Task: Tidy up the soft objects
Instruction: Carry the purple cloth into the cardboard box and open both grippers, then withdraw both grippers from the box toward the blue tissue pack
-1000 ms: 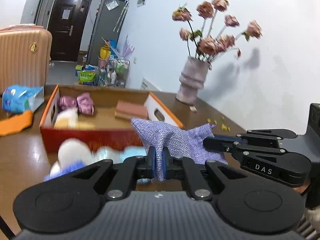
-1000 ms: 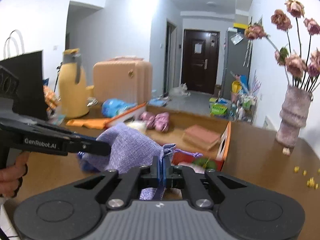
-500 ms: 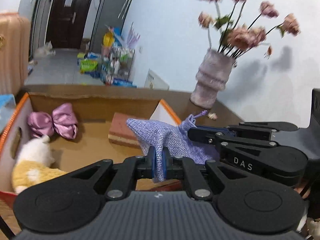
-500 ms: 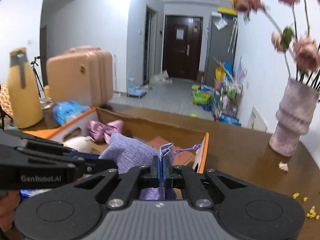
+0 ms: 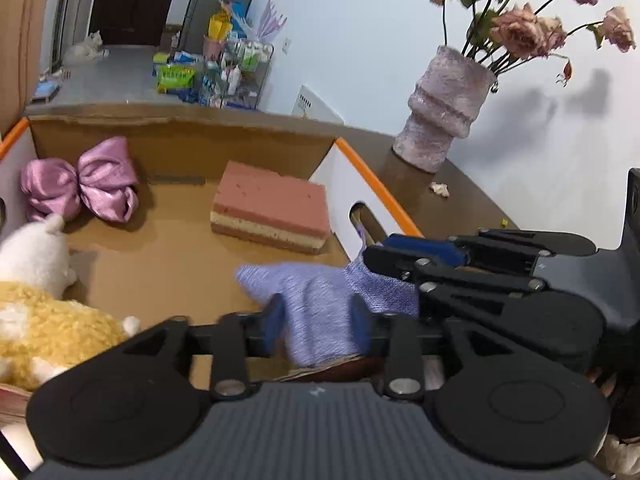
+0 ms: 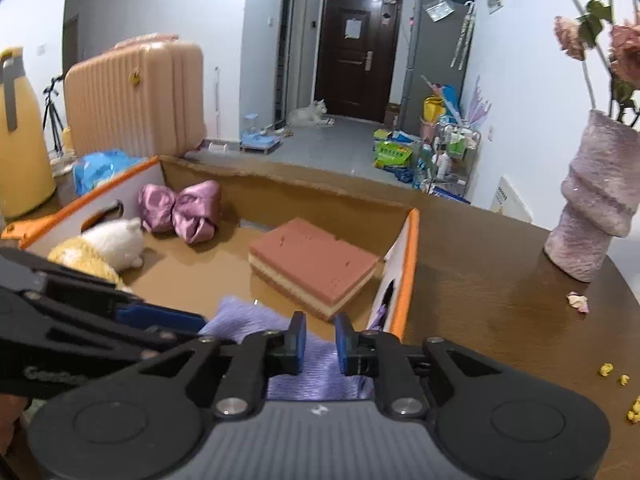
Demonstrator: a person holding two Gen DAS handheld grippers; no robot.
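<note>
A purple knitted pouch (image 5: 316,300) hangs blurred over the near right corner of the cardboard box (image 5: 376,184). My left gripper (image 5: 318,324) has its jaws opening; the pouch sits loosely between the blue pads and is not pinched. In the right wrist view my right gripper (image 6: 320,342) is opening too, and the pouch (image 6: 248,320) shows below the gap between its pads. Inside the box (image 6: 412,248) lie a pink layered sponge (image 5: 272,204) (image 6: 316,264), a pink satin bow (image 5: 80,184) (image 6: 180,208) and a white and yellow plush toy (image 5: 36,280) (image 6: 108,244).
A pinkish vase of dried roses (image 5: 444,120) (image 6: 596,208) stands on the brown table (image 6: 480,280) right of the box, with yellow crumbs (image 6: 612,372) nearby. Left of the box are a blue pack (image 6: 104,168), a yellow flask (image 6: 20,140) and a peach suitcase (image 6: 132,100).
Both grippers carried the pouch forward and down over the box. Both jaws, shut on the pouch before, have parted, and the pouch has sagged lower between them.
</note>
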